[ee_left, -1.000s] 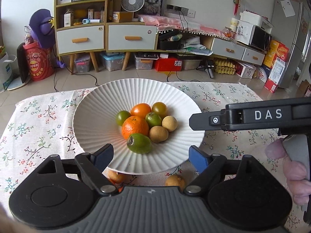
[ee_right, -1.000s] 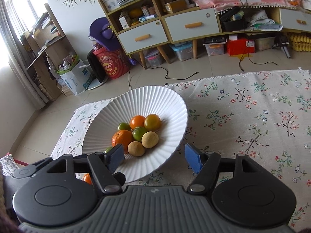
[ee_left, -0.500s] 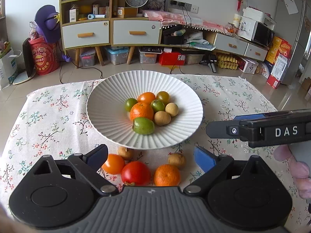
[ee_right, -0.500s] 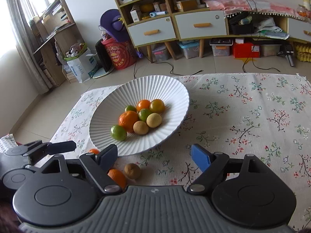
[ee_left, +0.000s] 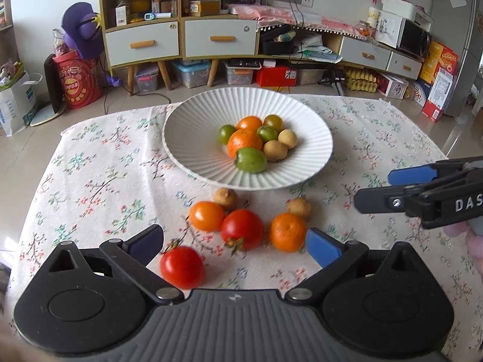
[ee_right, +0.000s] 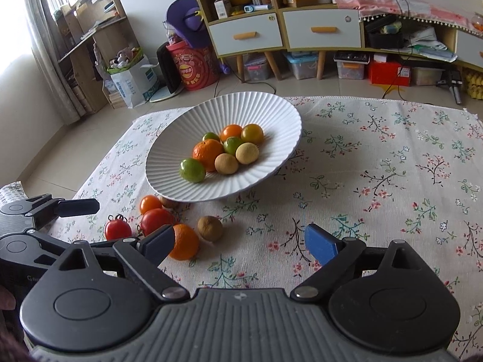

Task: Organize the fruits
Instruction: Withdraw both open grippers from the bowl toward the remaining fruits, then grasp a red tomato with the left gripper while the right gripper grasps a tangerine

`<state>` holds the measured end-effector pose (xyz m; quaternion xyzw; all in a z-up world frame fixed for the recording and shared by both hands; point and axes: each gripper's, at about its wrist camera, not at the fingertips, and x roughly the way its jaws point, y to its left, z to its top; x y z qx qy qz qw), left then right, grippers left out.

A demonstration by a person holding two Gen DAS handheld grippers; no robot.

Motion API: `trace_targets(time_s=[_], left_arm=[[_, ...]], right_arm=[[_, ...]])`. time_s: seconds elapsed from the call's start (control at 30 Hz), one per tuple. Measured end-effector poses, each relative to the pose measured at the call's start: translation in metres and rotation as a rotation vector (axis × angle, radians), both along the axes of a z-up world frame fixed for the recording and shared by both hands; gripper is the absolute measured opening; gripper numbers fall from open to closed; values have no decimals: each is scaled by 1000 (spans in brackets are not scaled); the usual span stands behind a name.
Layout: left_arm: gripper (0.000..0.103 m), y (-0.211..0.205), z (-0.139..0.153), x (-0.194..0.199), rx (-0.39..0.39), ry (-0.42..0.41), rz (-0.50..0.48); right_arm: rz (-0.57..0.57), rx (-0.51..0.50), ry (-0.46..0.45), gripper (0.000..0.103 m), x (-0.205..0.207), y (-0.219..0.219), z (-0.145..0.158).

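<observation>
A white ribbed plate (ee_left: 193, 138) (ee_right: 271, 120) holds several small fruits, among them an orange (ee_left: 244, 141) and a green one (ee_left: 251, 159). Loose fruits lie on the floral cloth in front of it: two red tomatoes (ee_left: 182, 267) (ee_left: 242, 229), an orange tomato (ee_left: 206, 215), a mandarin (ee_left: 287, 231) (ee_right: 184, 241) and two brown longans (ee_left: 225, 198) (ee_left: 299, 208). My left gripper (ee_left: 235, 246) is open and empty above the loose fruits. My right gripper (ee_right: 240, 241) is open and empty, to the right of them.
The floral tablecloth (ee_right: 392, 166) covers the table. Beyond its far edge are the floor, a cabinet with drawers (ee_left: 181, 39), storage boxes and a red bin (ee_left: 77, 80). The right gripper shows from the side in the left wrist view (ee_left: 422, 193).
Both grippers have pulled back from the plate toward me. The loose fruits in front of the plate have come into full view. Both stay open.
</observation>
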<state>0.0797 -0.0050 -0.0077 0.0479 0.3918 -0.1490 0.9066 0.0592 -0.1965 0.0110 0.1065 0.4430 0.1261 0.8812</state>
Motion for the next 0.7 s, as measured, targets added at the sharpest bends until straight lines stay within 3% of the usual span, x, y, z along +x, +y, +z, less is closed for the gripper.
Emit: trace_targets(time_s=[0.7], left_arm=[[95, 30, -38, -8, 90, 79, 48]], right_arm=[[118, -123, 32, 93, -10, 40, -26]])
